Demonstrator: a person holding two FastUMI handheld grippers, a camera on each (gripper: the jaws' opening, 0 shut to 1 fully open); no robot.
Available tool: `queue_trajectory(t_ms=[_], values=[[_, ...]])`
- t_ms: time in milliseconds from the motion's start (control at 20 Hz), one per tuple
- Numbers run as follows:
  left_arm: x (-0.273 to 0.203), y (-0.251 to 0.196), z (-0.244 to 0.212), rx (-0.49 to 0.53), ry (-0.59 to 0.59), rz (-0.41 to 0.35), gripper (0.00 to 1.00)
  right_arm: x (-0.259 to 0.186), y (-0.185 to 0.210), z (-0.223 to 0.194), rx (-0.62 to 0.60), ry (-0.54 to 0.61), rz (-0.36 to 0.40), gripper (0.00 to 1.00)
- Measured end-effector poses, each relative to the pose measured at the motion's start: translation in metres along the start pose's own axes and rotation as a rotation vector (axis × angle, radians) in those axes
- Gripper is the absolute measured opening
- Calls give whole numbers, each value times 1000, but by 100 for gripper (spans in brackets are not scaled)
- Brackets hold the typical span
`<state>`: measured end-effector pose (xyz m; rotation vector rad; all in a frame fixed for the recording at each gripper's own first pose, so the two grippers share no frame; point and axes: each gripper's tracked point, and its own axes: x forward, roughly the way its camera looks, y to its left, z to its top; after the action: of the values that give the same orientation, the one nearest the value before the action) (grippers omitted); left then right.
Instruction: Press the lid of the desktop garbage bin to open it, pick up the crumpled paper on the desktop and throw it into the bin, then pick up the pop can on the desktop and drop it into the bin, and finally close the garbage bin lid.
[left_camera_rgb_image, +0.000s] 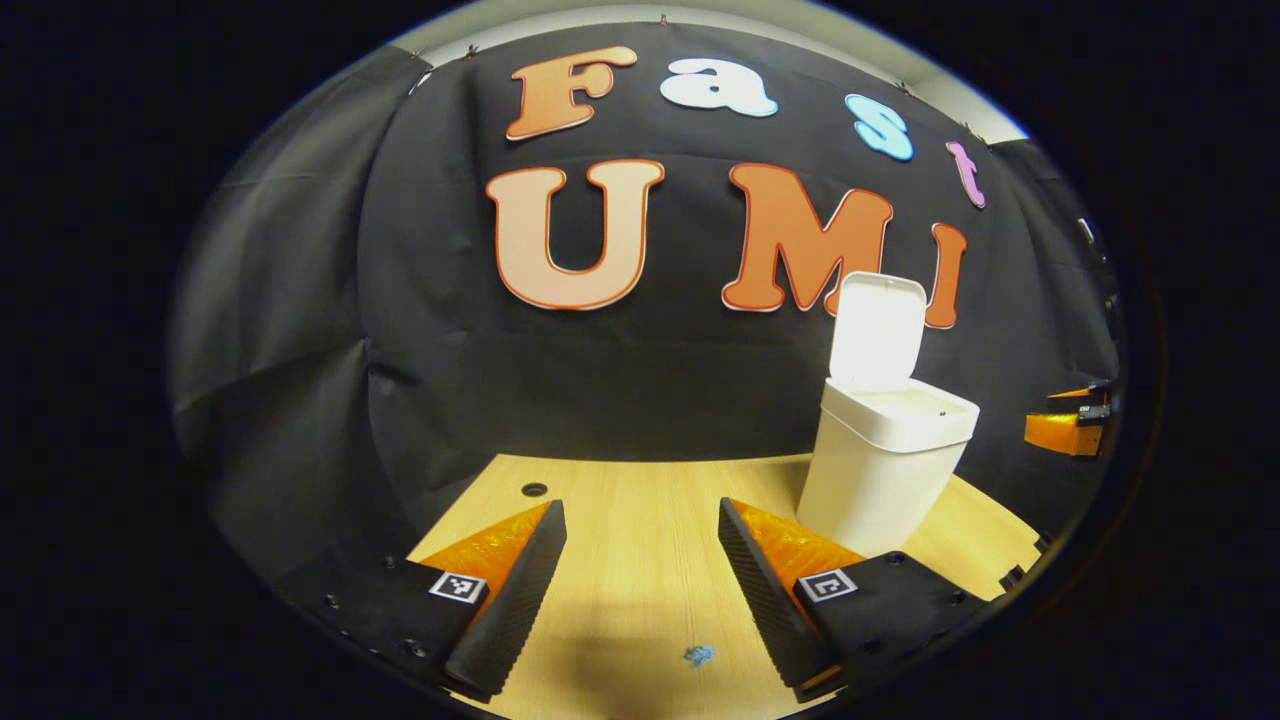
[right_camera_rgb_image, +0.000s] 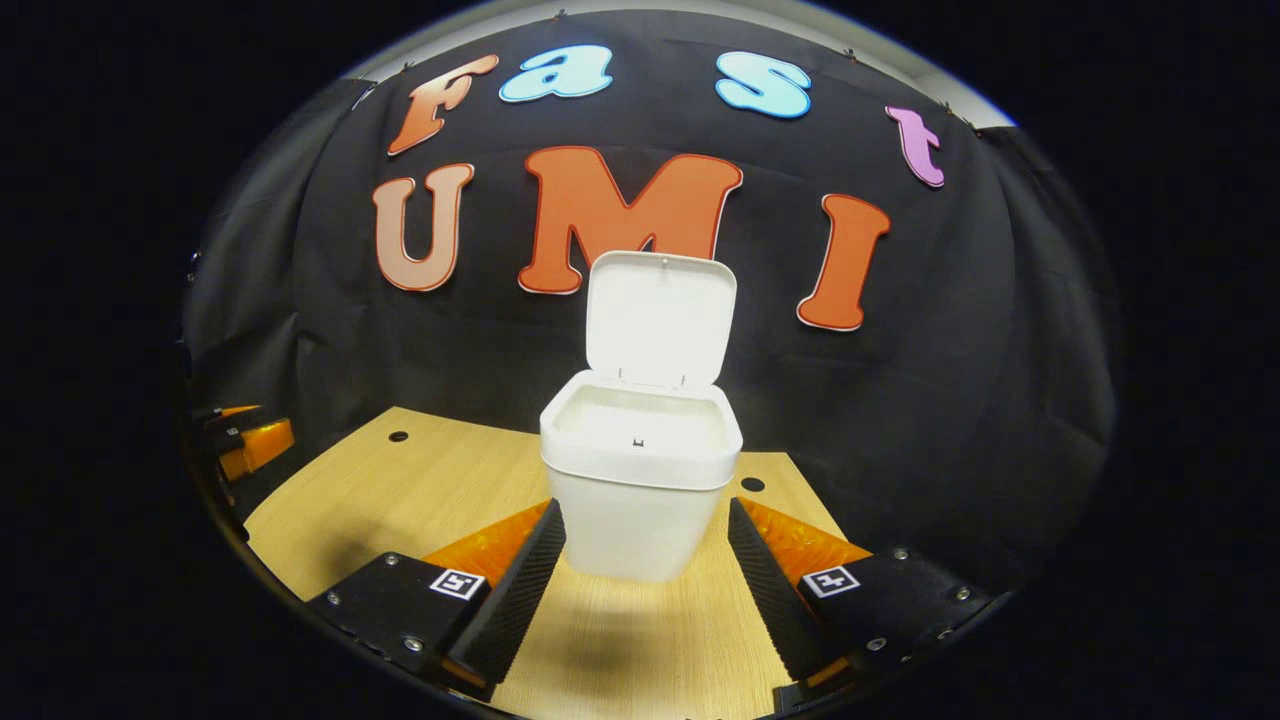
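I see the garbage bin (right_camera_rgb_image: 640, 500), a white, squarish tub with rounded corners, standing upright on the wooden worktop (right_camera_rgb_image: 400, 490) near its back edge. Its lid (right_camera_rgb_image: 660, 320) is swung up on the rear hinge, standing nearly vertical, leaving the mouth open.

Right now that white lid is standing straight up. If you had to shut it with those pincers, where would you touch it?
Judging by its pose, at the top edge of the lid, farthest from its hinge at the back rim of the bin. The right gripper faces the bin squarely with its jaws open, so it could rise, reach over that edge and nudge it forward and down.
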<state>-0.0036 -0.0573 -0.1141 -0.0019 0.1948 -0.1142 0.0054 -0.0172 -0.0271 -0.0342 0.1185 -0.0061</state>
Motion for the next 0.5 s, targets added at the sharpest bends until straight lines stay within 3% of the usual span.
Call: queue_trajectory(t_ms=[500], values=[[35,-27,-98,18,133,-39,98,6,-41,-37,-24,109,-69,99]])
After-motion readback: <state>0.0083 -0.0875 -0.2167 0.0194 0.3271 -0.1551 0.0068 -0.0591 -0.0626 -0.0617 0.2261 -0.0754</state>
